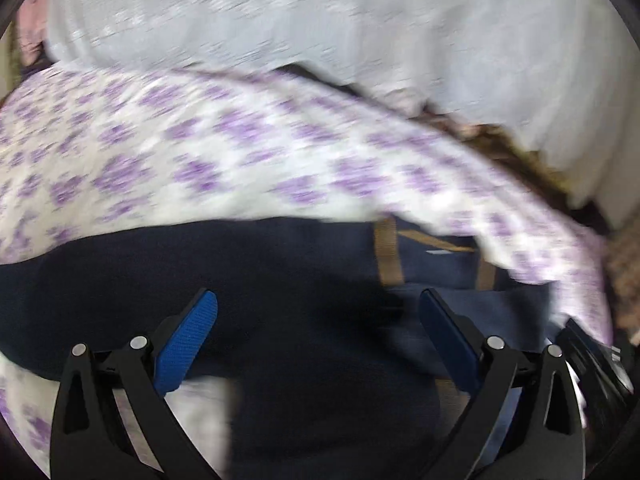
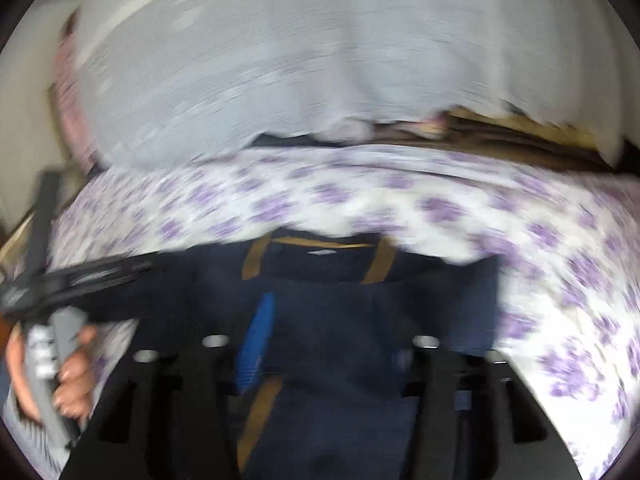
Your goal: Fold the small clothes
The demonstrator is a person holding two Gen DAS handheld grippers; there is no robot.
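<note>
A dark navy garment (image 1: 288,280) with tan stripes (image 1: 388,252) lies on a white sheet with purple flowers (image 1: 200,152). My left gripper (image 1: 318,312) is open just above the garment, with its blue pads (image 1: 188,340) wide apart and nothing between them. In the blurred right wrist view the same garment (image 2: 360,312) lies under my right gripper (image 2: 332,340); its fingers stand apart and one blue pad (image 2: 256,340) shows. The left gripper and the hand holding it (image 2: 72,364) appear at the left of that view.
A pale blue-grey blanket (image 1: 320,20) is heaped beyond the flowered sheet. Brown patterned fabric (image 1: 508,148) shows between them at the right. The right gripper's black body (image 1: 592,360) is at the lower right of the left wrist view.
</note>
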